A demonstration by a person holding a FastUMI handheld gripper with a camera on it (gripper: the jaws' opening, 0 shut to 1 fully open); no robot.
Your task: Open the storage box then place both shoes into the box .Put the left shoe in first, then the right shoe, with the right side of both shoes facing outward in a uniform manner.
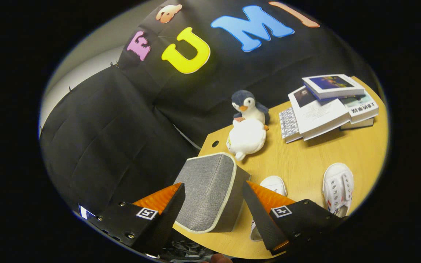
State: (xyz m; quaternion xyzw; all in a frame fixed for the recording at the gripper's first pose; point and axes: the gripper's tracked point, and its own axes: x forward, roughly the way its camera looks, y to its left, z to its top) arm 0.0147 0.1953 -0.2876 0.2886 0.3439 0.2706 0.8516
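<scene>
Jaws spread around the closed box

Your gripper [214, 199] had its fingers wide apart with the grey storage box [210, 191] between them, lid down; whether either finger touched it was unclear. You had one white shoe [274, 184] partly hidden behind a finger and the other shoe [338, 188] just beyond it. Farther off on the wooden table [302, 157] sat a plush penguin [247, 126] and stacked books [327, 106].

Two shoes [273, 186] [338, 188], one box [210, 191] (grey)
</scene>
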